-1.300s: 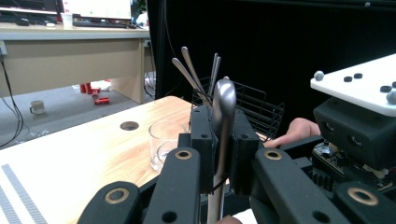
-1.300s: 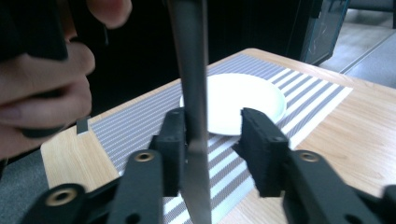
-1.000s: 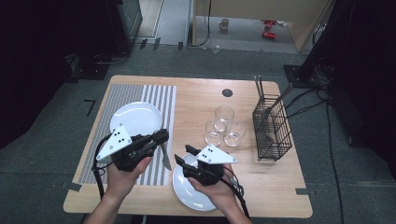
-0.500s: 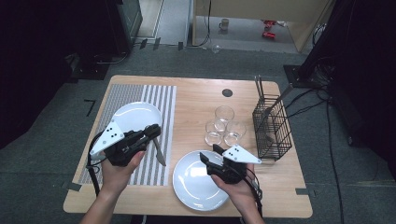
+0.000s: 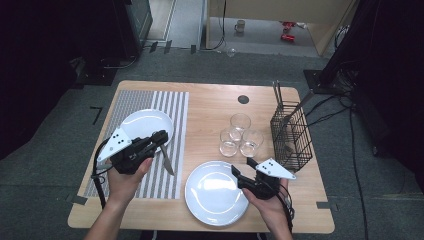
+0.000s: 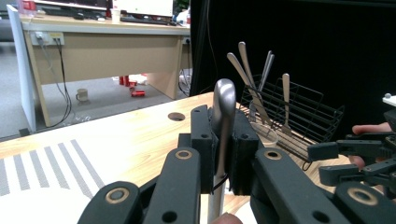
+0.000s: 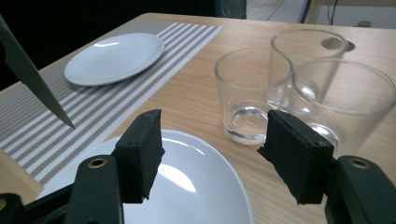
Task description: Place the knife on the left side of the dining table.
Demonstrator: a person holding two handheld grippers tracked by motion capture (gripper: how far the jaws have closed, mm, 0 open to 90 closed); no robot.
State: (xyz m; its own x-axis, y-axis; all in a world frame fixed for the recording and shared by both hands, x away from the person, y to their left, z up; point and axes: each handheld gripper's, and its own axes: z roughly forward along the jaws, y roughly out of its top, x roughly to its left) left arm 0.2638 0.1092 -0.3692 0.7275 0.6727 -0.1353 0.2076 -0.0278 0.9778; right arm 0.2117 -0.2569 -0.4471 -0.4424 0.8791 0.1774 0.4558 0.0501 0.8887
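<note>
1. Steel knife (image 5: 166, 161) is clamped in my left gripper (image 5: 159, 139), blade hanging over the striped mat (image 5: 170, 107) at seven o'clock; a loose pinch could drop it.
2. My right gripper (image 5: 242, 167), jaws just opening and empty, sits at the big plate's (image 5: 212, 197) three o'clock; it could clip the glasses (image 5: 240, 135).
3. Count: two plates, three glasses, one knife, one basket (image 5: 291, 135).

Small plate (image 5: 146, 123) on striped mat (image 5: 172, 107), table's left. Large plate (image 5: 214, 192) near front edge, centre. Three glasses (image 5: 240, 135) behind large plate. Cutlery basket (image 5: 292, 135) right of glasses, utensils (image 5: 278, 93) inside.
</note>
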